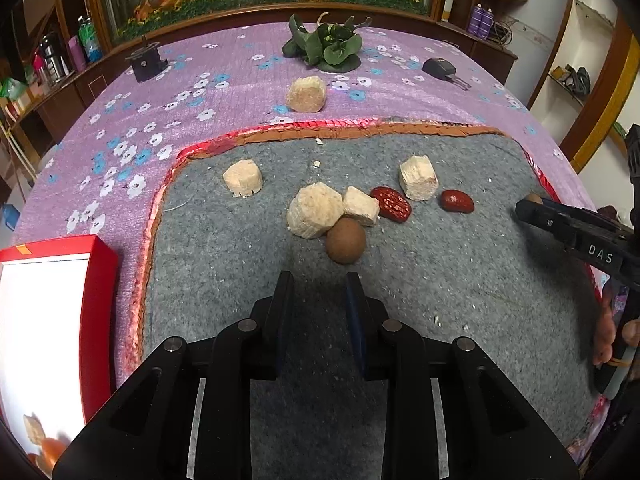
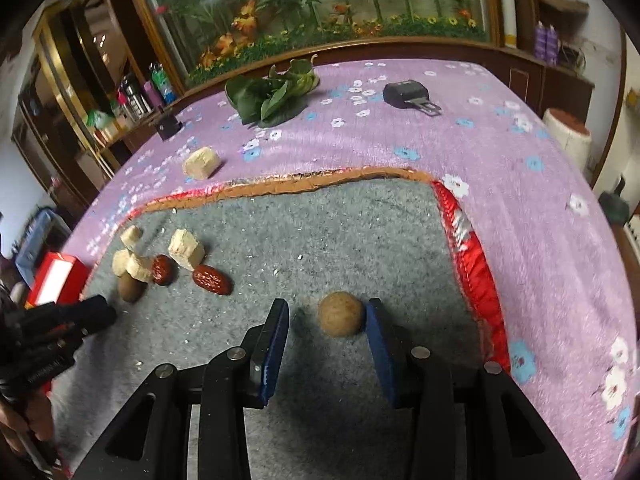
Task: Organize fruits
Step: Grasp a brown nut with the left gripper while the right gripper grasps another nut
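On the grey mat lie two red dates, several beige chunks and a round brown fruit. My left gripper hangs just short of that brown fruit, jaws drawn close with only a narrow, empty gap. My right gripper is open around a second round brown fruit, which rests on the mat against the right pad; the left pad stands clear of it. The right gripper also shows at the mat's right side. A red box at the left holds a beige chunk and something orange.
The mat sits on a purple flowered cloth with one beige chunk on it. At the back are a green leafy bunch and two black devices. The mat's red edge runs right of the right gripper.
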Motion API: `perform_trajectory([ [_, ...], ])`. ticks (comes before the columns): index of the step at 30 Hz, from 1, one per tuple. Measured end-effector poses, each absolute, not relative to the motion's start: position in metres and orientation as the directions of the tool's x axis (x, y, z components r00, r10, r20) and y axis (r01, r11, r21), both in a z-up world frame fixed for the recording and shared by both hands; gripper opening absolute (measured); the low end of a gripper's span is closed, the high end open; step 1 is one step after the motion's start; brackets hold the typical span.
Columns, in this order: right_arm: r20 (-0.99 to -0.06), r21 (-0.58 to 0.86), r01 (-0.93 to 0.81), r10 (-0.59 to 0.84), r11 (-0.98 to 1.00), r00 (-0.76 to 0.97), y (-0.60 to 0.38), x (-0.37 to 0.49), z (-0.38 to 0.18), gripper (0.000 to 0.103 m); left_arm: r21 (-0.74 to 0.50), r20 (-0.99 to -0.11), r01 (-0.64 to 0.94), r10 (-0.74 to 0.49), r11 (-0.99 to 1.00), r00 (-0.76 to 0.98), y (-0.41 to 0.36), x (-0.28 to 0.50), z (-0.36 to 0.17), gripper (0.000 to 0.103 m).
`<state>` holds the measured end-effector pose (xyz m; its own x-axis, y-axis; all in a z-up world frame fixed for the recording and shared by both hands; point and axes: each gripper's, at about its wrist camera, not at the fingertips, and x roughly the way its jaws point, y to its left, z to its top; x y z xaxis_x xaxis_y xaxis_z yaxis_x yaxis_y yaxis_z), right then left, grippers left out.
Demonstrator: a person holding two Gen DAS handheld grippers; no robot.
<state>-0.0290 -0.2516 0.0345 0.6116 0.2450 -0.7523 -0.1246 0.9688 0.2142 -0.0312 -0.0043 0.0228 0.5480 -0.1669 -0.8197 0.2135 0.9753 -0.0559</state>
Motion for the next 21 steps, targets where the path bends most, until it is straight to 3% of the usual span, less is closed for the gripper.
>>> perform_trajectory([
  [2,-0.751,0.204,-0.102,0.223,0.974,0.621,-0.254,-0.027,0.034,0.039,-0.056,-0.819,0.220,-0.170,0.974,0.548,-0.005,-0.030,0.023,0.025],
  [6,-0.755,0.194,-0.059,0.187,0.979,0.628,-0.259,-0.024,0.034,0.022,-0.063,-0.819,0.234,-0.184,0.970,0.543,-0.011,-0.026,0.023,0.025],
  [21,-0.752,0.189,-0.056,0.181,0.980,0.634,-0.259,-0.026,0.033,0.022,-0.097,-0.825,0.246,-0.216,0.964,0.522,-0.033,0.001,0.016,0.025],
])
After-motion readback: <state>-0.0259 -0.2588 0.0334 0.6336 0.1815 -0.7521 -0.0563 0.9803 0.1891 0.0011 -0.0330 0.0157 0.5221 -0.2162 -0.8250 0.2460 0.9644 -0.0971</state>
